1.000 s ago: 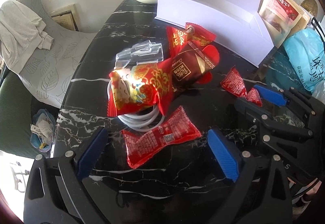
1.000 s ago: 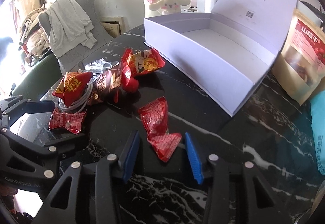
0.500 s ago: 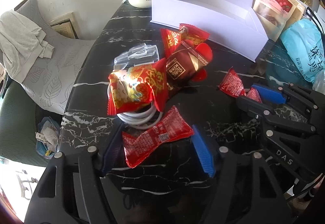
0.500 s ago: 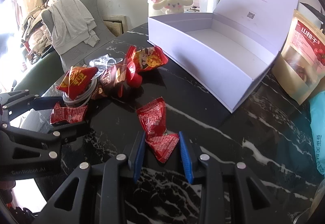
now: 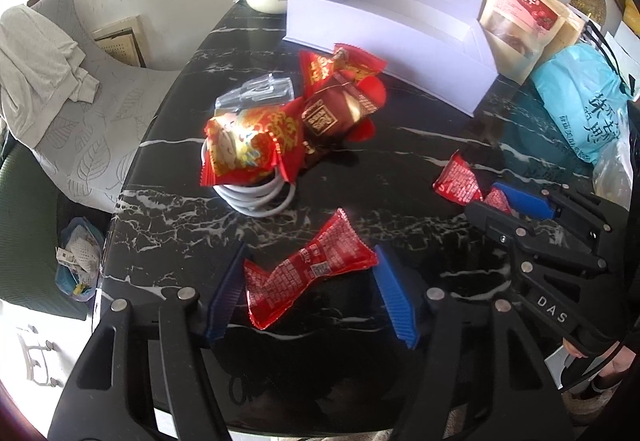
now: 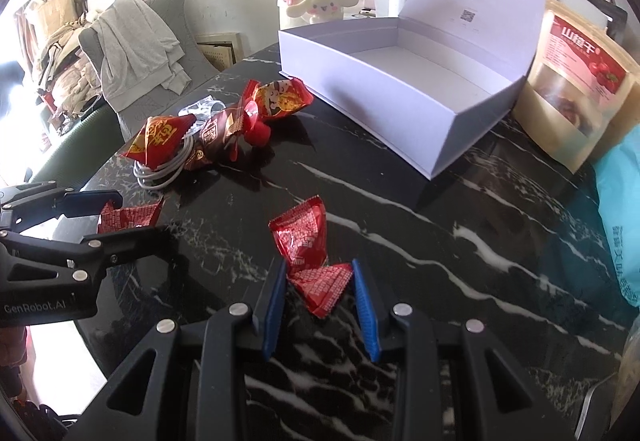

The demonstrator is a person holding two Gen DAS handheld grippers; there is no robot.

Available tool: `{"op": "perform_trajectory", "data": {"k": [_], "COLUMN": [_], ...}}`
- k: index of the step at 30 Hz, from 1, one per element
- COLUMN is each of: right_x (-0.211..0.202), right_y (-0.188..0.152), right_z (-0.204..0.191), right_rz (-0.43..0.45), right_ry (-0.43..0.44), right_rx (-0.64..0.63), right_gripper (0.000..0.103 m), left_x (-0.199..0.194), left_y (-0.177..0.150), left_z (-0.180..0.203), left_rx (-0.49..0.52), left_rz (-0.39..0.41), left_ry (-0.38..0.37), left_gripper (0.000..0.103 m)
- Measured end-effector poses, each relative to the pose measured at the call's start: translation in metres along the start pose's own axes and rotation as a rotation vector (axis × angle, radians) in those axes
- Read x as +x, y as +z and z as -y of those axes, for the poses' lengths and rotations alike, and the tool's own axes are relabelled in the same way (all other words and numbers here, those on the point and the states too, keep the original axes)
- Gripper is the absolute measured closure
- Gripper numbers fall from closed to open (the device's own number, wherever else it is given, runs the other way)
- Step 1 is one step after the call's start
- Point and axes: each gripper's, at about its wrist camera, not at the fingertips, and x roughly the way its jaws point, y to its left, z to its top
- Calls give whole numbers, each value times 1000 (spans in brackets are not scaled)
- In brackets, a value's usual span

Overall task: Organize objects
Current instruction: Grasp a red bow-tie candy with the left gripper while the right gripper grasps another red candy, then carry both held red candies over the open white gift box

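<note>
Closure under way on both grippers, neither packet lifted yet

Left gripper (image 5: 310, 291): jaws narrowed from a wide spread over the last second, now bracketing the long red packet (image 5: 306, 273) lying flat on the black marble table (image 5: 400, 145). Left pad touching or just off the packet's torn end; right pad close to the far end. Firm contact not confirmed from this angle.

Right gripper (image 6: 320, 303): narrowed likewise, blue pads flanking the near lobe of the folded red packet (image 6: 310, 257); far lobe projecting ahead of the fingertips. Pads at the wrapper's edges, apparently not yet pinching.

Ahead of both sets of fingers: white box (image 6: 384, 93) standing open with nothing seen inside, and a heap of mixed snack packets (image 5: 288, 121) over a coiled white cable (image 5: 256, 197), untouched.

Judged as the grasp stage of a two-handed pick, with the box the likely destination. Sorting barely begun.
</note>
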Motion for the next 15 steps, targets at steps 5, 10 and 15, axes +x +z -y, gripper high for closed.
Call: {"op": "perform_trajectory", "data": {"k": [5, 10, 15], "right_x": [-11, -18, -26], "right_y": [-4, -10, -17], "right_z": [4, 11, 22], "right_rz": [17, 20, 32], "right_ry": [-4, -10, 4], "right_rx": [7, 22, 60], "right_gripper": [70, 71, 72], "left_x": [-7, -11, -14], "left_y": [3, 7, 13], "left_z": [10, 22, 36], "left_rx": [24, 50, 76], "left_rz": [20, 34, 42], "left_ry": [-8, -23, -37], "left_gripper": [40, 40, 40]}}
